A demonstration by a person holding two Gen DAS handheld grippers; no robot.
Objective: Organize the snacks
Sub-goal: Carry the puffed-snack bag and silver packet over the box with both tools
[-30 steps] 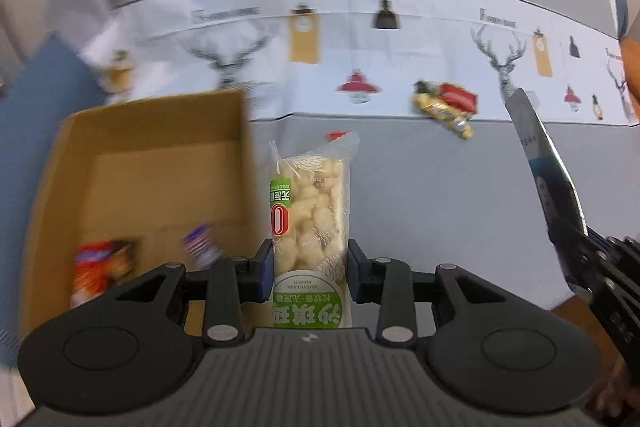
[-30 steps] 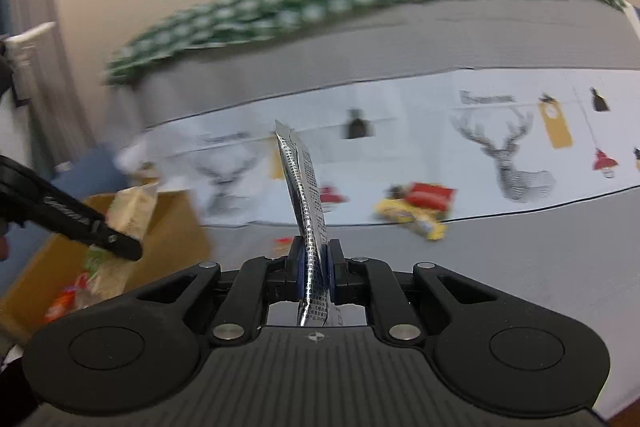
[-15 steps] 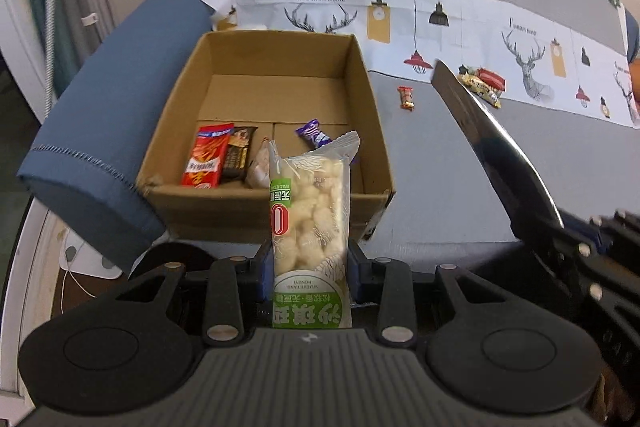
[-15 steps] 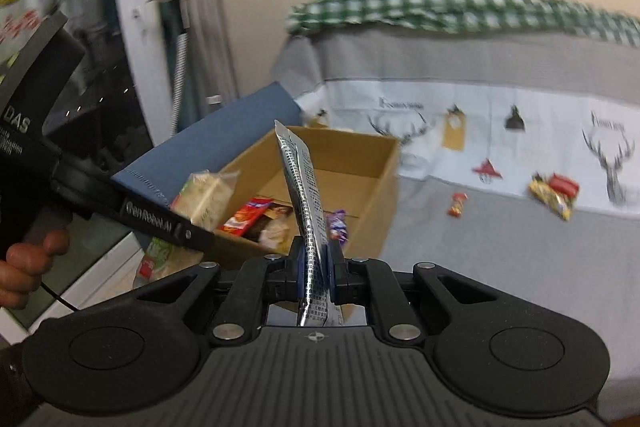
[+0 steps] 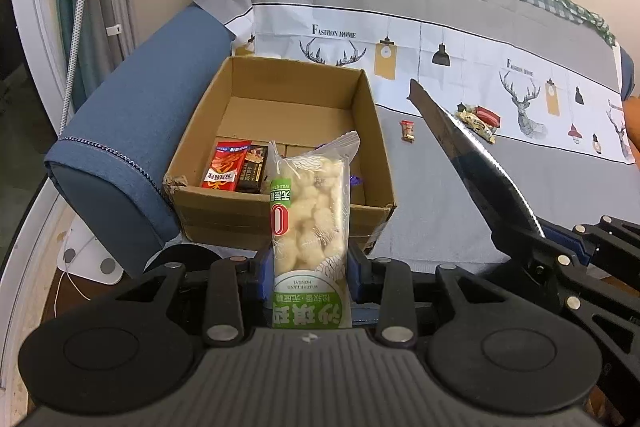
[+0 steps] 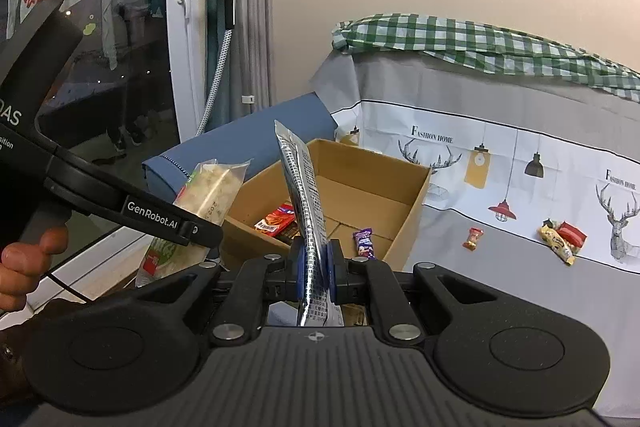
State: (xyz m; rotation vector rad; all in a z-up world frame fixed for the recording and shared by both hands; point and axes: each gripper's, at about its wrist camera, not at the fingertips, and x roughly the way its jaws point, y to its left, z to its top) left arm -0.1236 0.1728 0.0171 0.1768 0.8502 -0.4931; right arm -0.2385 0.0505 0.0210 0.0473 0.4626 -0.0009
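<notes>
Clear bag (image 5: 310, 211) of pale puffs, green label, upright, clamped in left gripper (image 5: 309, 277) before the box (image 5: 376, 131) at 12 o'clock. Right gripper (image 6: 315, 269) pinches thin silver packet (image 6: 304, 203), possibly foil, box at 12 o'clock.

Left tool (image 5: 310, 267) clamped on a held packet, right tool (image 6: 314, 263) pinching another, both level, side by side.

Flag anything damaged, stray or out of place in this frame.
The cardboard box has a torn, crumpled near-left corner. A small red candy and a yellow and red wrapper pile lie loose on the grey cover, outside the box. Both grippers hold packets upright, nothing spilled.
</notes>
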